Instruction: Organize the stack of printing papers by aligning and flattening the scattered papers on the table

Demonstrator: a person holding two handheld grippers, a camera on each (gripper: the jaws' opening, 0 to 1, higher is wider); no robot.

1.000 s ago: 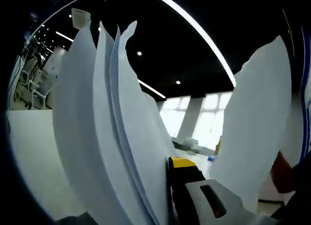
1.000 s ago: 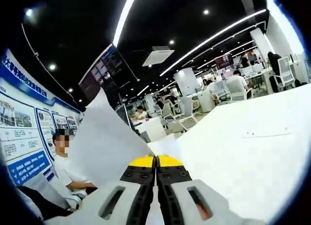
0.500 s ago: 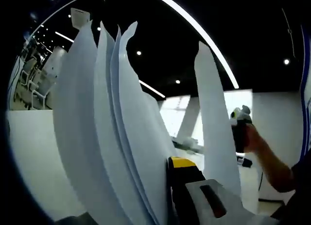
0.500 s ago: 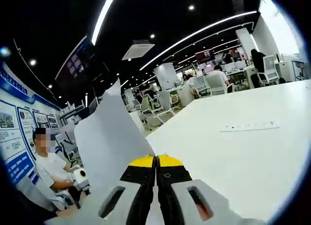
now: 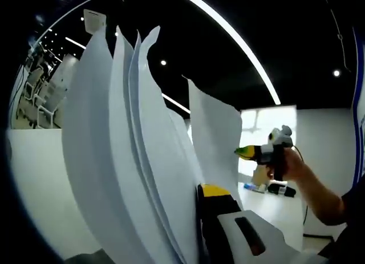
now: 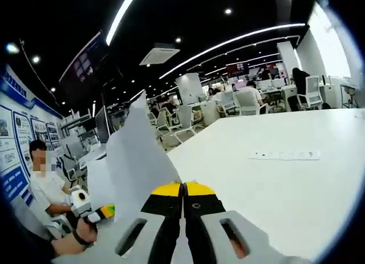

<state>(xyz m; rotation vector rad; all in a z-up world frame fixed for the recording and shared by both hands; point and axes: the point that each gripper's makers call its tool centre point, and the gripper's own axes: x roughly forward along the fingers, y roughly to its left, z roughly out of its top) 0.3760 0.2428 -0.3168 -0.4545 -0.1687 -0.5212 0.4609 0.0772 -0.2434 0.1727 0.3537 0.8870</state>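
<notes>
Holding the fanned bundle of white printing sheets point(image 5: 125, 161) upright in my left gripper point(image 5: 199, 218), I see its curled edges rising tall on one side of my yellow-tipped jaw; the opposing jaw is hidden behind the paper, so I judge it clenched on the bundle rather than see it. My right gripper point(image 6: 183, 190) has its jaws pressed together on a single white sheet point(image 6: 137, 155), which stands up from the tips. In the left gripper view that sheet point(image 5: 214, 141) hangs just beside the bundle, its long axis roughly parallel to it. The flat white table point(image 6: 274, 184) lies beyond. The right gripper is nearer the loose sheet, so merging should mean bringing it towards the left bundle.
</notes>
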